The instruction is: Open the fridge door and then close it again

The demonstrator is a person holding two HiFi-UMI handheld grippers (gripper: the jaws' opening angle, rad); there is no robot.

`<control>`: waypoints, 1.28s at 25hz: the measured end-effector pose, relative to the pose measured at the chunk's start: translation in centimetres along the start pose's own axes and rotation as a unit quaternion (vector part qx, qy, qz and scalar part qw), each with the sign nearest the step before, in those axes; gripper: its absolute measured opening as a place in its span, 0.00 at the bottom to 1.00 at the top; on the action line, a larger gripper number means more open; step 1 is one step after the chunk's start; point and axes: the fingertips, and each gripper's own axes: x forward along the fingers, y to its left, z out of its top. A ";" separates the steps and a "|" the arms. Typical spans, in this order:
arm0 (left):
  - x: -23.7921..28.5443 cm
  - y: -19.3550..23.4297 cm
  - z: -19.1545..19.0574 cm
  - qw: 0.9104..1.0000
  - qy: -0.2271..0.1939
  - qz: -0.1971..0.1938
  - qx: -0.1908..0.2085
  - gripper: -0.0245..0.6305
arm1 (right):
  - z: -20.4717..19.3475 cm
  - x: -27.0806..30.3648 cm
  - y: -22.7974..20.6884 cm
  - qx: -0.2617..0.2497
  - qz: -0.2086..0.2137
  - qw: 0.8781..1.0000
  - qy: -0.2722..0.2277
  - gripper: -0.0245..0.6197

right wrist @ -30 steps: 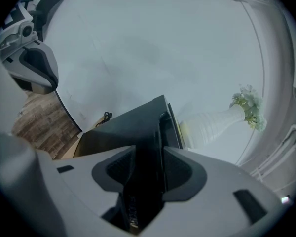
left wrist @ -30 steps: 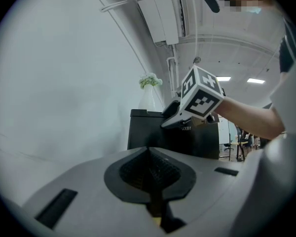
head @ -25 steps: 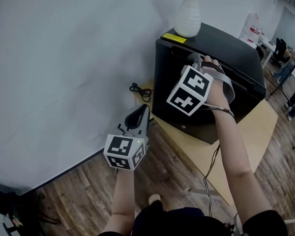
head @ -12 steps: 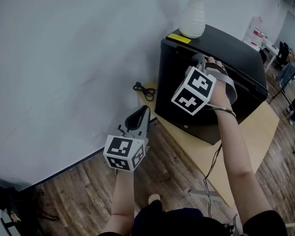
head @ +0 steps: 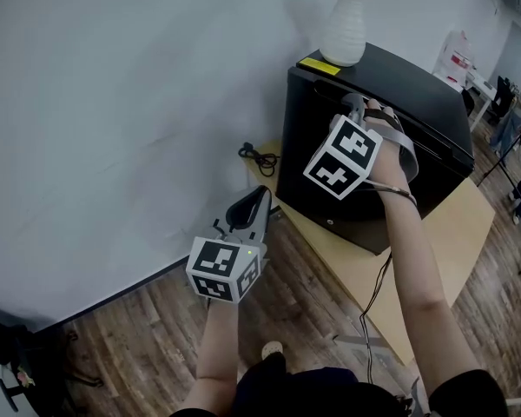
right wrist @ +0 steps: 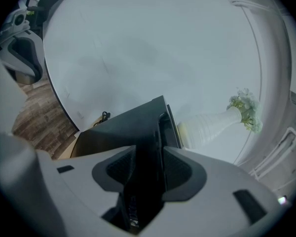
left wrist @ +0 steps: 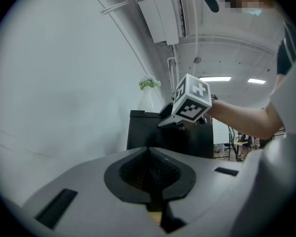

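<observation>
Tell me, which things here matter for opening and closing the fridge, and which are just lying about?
In the job:
fridge
fridge door
right gripper, fingers clamped on the door's top edge

Just lying about:
white vase on the fridge
black cable by the wall
wooden platform under the fridge
left gripper, shut and empty, off to the side

small black fridge [head: 417,89] stands upright on a pale wooden board [head: 456,224], its door [head: 308,155] shut or nearly so.
</observation>
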 end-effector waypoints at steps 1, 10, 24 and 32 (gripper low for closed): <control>0.0 -0.1 0.0 1.000 0.000 -0.001 0.001 0.05 | 0.0 0.0 0.0 0.000 -0.001 1.000 0.001 0.27; -1.7 -0.5 0.0 1.000 -0.002 0.010 0.004 0.05 | 1.6 -5.2 2.9 -0.013 0.032 0.998 -0.059 0.29; -7.5 -4.1 -0.1 0.999 0.002 0.033 0.018 0.05 | 1.6 -10.4 5.2 -0.026 0.048 0.994 -0.097 0.30; -9.7 -6.9 -0.2 0.999 0.003 0.045 0.019 0.05 | 1.1 -13.9 6.6 -0.036 0.064 0.989 -0.129 0.29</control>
